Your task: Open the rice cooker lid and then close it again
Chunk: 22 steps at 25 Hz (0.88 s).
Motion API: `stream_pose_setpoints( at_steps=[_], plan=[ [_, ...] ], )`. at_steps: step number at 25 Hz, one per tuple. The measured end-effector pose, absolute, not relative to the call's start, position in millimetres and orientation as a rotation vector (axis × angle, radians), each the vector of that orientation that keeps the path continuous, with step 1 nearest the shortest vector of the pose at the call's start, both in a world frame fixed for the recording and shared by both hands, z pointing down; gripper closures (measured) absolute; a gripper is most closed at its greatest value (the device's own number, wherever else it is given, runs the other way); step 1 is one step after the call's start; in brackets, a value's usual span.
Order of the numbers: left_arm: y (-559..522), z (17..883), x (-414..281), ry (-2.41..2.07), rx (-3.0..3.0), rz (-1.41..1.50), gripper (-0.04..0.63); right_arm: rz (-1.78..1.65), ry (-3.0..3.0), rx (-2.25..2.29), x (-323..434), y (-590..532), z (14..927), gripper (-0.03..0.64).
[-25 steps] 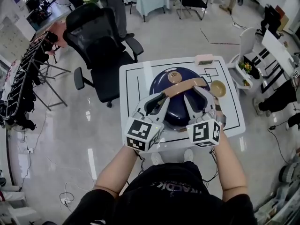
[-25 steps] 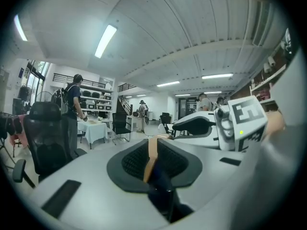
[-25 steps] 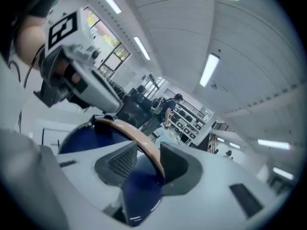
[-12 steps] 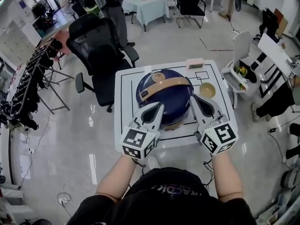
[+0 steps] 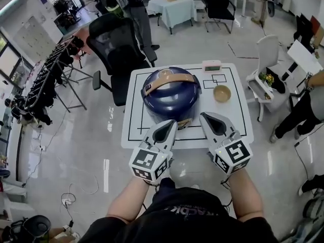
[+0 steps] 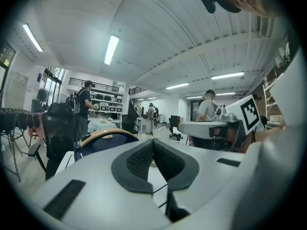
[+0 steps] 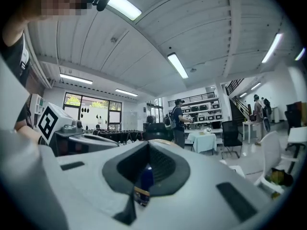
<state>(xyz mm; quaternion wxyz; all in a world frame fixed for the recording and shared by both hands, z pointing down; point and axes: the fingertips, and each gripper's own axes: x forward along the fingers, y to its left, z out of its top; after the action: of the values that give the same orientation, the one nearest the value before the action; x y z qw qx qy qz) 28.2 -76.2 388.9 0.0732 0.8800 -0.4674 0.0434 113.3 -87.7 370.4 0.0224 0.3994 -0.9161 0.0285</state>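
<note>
1. Hovering just short of the rice cooker (image 5: 169, 97), the left gripper (image 5: 171, 125) and right gripper (image 5: 205, 118) both have their jaws pressed together on nothing.
2. The cooker stands directly ahead of both tips, its lid (image 5: 168, 81) down flat.
3. Holding off from it probably keeps the lid from being nudged.
4. A bowl (image 5: 221, 93) sits ahead and right of the right gripper, out of the way.

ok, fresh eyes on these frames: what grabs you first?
The big dark-blue rice cooker, lid down and tan handle across the top, sits in the middle of the white table. In front of it, at the table's near edge, the left gripper and right gripper are both shut on nothing. A small tan bowl stands to the cooker's right, apart from it.
</note>
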Motion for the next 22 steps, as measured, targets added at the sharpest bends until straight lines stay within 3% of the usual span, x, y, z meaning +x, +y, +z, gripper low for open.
stream_pose_setpoints(
  at_steps=[22],
  plan=[
    [22.2,392.2,14.5,-1.574,2.529,0.093,0.592,0.147,-2.909,1.050,94.3,-4.0,380.6,0.616]
  ],
)
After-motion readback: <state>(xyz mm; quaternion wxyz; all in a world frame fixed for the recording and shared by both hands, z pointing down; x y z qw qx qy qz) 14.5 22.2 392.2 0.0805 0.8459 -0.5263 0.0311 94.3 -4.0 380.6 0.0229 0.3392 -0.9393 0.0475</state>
